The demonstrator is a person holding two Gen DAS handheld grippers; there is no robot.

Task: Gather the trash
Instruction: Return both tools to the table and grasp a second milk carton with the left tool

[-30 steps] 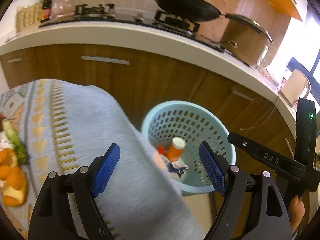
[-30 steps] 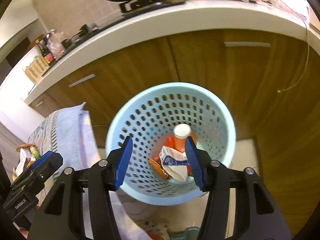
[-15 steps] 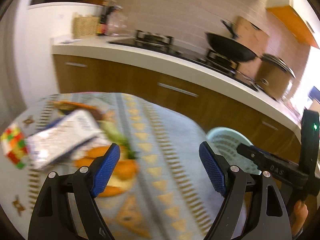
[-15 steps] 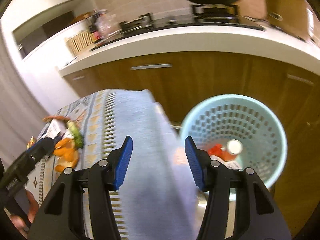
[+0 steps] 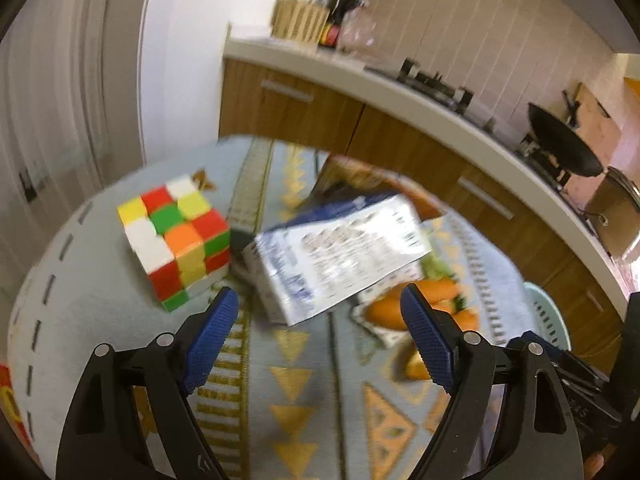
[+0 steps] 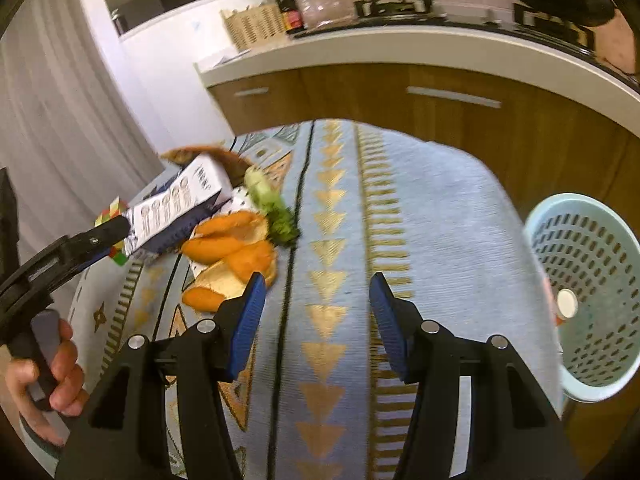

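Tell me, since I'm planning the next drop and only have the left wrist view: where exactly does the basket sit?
Observer: The light blue basket stands beside the table's right edge, lower than the tablecloth.
Operator: Anything in it?
Observer: Yes, something with a round white cap; the cloth hides whatever else is there.
Operator: Is the right gripper free?
Observer: The right gripper is open and empty above bare cloth, with the orange peels just left of it.
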